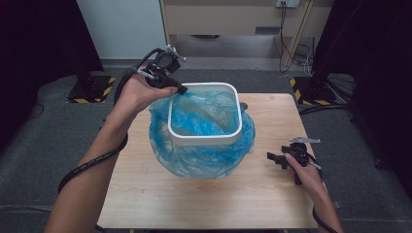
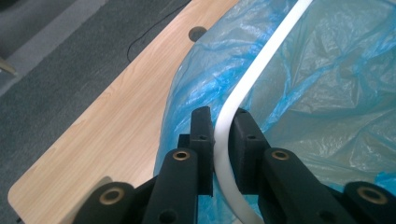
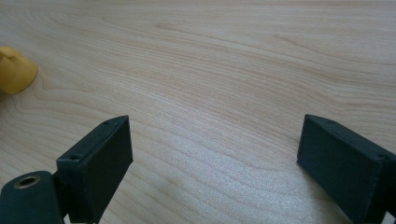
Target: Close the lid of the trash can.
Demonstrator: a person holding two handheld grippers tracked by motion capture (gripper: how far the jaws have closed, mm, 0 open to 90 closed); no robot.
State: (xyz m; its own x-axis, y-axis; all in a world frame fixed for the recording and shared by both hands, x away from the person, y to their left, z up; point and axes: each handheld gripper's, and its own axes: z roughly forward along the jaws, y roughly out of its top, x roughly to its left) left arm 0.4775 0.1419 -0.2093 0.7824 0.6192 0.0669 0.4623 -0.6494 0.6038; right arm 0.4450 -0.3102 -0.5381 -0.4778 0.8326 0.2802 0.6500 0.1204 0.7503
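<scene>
A white bin (image 1: 204, 138) stands near the middle of the wooden table (image 1: 204, 204), with a crumpled blue plastic bag (image 1: 194, 160) bunched around its outside and lining its inside. The left gripper (image 1: 180, 90) reaches in at the bin's far left corner, and in the left gripper view its jaws are pinched on the white rim (image 2: 223, 130), one jaw inside and one outside, with blue plastic on both sides. The right gripper (image 1: 272, 156) lies low over bare wood near the table's right edge, well apart from the bin, its jaws spread wide, and a small yellow thing (image 3: 16, 70) shows at the left edge of the right gripper view.
</scene>
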